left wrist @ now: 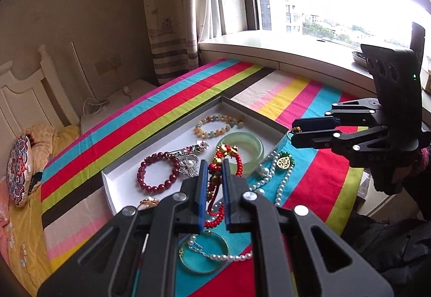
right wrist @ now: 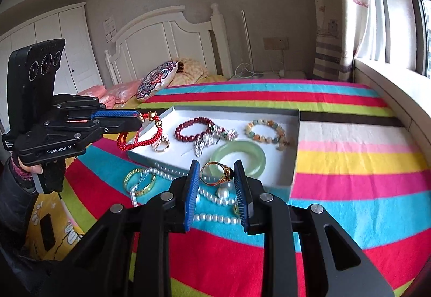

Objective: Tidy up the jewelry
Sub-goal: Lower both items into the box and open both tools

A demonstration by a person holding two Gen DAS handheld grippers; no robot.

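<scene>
A white jewelry tray [left wrist: 113, 184] [right wrist: 295, 135] lies on the striped cloth. It holds a dark red bead bracelet [left wrist: 153, 170] [right wrist: 192, 130], a pastel bead bracelet [left wrist: 218, 126] [right wrist: 265, 130], a green jade bangle [left wrist: 242, 147] [right wrist: 238, 155], a silver brooch [right wrist: 204, 142] and a gold ring [right wrist: 161, 144]. My left gripper [left wrist: 214, 165] [right wrist: 138, 116] is shut on a red cord bracelet with gold charms [left wrist: 225, 154] [right wrist: 140, 139] and holds it above the tray. My right gripper [right wrist: 216, 171] [left wrist: 292, 132] is shut on a gold ring with a dark stone [right wrist: 218, 171] over the tray's near edge.
A pearl necklace [right wrist: 215, 197] [left wrist: 280, 181] with a green-and-gold pendant [left wrist: 285, 162] and a thin gold-green bangle [left wrist: 204, 256] [right wrist: 140, 178] lie on the cloth in front of the tray. A window sill [left wrist: 296, 54] runs behind. A bed with pillows [right wrist: 156, 81] lies at the left.
</scene>
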